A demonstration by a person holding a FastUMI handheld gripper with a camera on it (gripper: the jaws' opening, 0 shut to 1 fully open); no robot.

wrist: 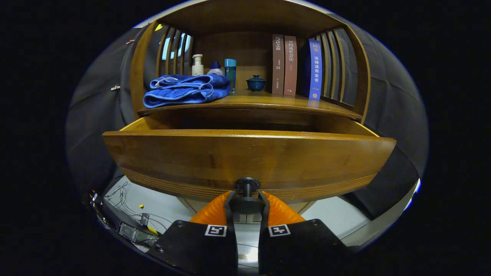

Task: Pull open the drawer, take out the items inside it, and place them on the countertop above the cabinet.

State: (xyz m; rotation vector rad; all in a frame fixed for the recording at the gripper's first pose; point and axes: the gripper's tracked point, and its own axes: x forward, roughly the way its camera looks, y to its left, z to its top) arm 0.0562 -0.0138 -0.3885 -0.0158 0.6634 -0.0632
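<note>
The drawer (248,157) stood pulled well out of the cabinet, its broad wooden front facing me and its two side walls running back under the countertop (264,102). So the first step looked done, or close to it. From where I was, low and in front, I could not see down into the drawer, so I could not tell what lay inside or whether anything did. Taking the items out and setting them up top was, as I judged it, all left to do.

My gripper (247,205) was closed on the drawer's knob (247,184), both fingers pressed against its dark round head at the bottom middle of the drawer front. The knob sat right between my fingertips, with the drawer front just beyond them.

Above the drawer, the countertop already carried a folded blue towel (187,90) toward the left, three small bottles (215,67) behind it, a little dark lidded cup (256,83) near the middle, and upright books (296,66) on the right. Bare wood showed along the front edge, between the towel and the books, and that struck me as the likely place for whatever came out. Below, on the floor to my left, lay some cables (122,193).
</note>
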